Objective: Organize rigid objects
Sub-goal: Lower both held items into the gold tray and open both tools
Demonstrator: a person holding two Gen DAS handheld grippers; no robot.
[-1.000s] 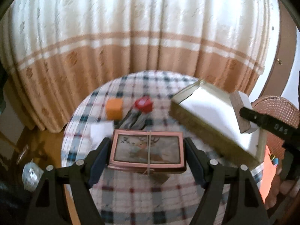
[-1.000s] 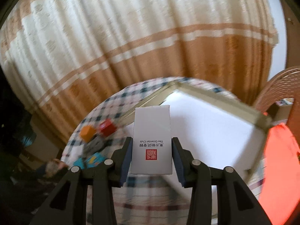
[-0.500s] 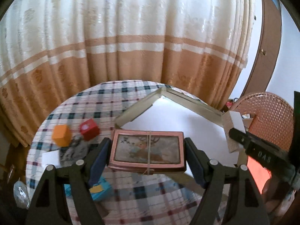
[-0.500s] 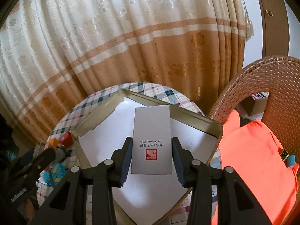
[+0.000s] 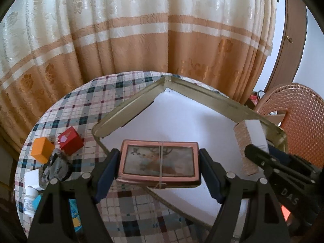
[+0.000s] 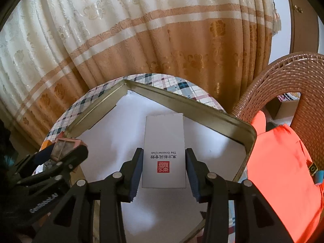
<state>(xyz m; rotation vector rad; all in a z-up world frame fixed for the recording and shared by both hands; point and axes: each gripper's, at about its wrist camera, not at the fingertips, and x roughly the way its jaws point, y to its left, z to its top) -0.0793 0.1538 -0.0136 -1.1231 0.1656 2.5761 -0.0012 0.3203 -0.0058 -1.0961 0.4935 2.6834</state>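
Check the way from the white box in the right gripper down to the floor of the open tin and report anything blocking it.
Nothing visible blocks it. The white box, clamped in the right gripper, hangs over the tin, whose white floor below it is bare. The left gripper with its pink-framed deer box is off to the side.

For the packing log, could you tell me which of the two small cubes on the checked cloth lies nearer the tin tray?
The red cardboard cube; the orange cardboard cube sits beyond it, farther from the tin tray.
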